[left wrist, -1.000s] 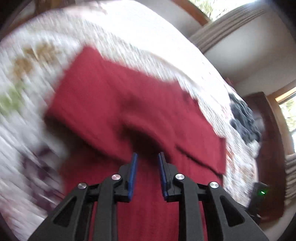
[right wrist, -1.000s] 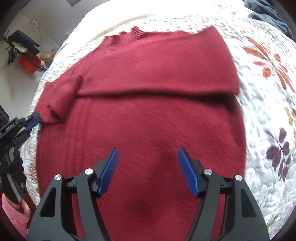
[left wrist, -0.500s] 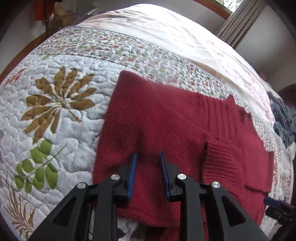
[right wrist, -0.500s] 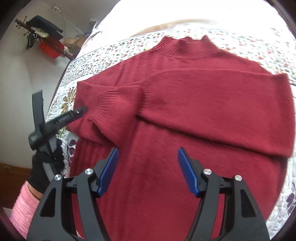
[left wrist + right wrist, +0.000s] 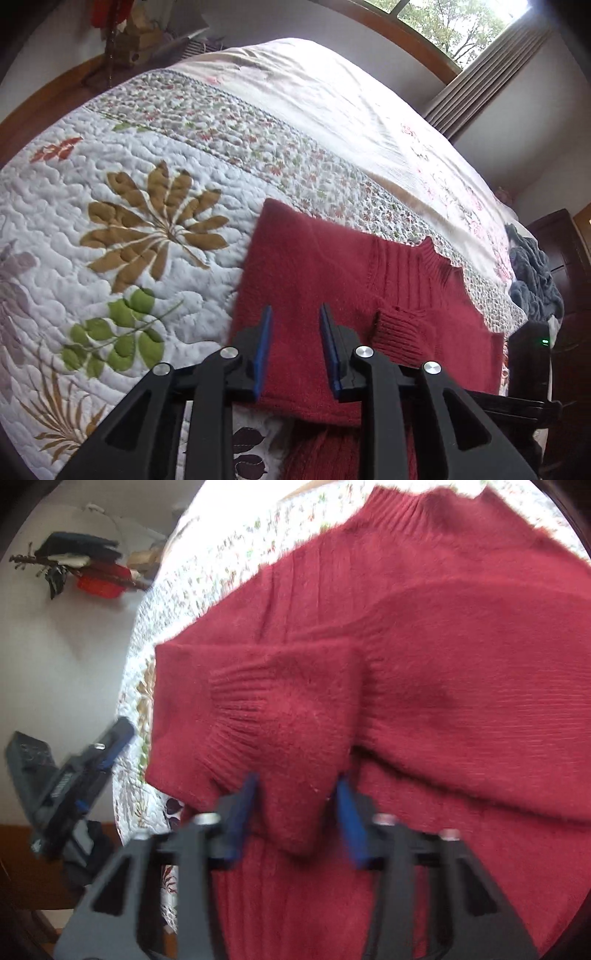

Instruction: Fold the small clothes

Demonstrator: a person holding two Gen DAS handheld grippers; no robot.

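Two grippers over a dark red knitted sweater (image 5: 314, 273) lying on the quilted floral bedspread (image 5: 122, 177). Left gripper (image 5: 295, 328): fingers parted, empty, above its folded sleeve. Right gripper (image 5: 295, 794): fingers parted, straddling the ribbed cuff (image 5: 258, 716), not clenched.

Deep red ribbed sweater (image 5: 314, 266) on a white quilt (image 5: 122, 155) — brown, green and purple leaf prints left of the sweater, a small-flowered band beyond it — blue-padded black grippers.
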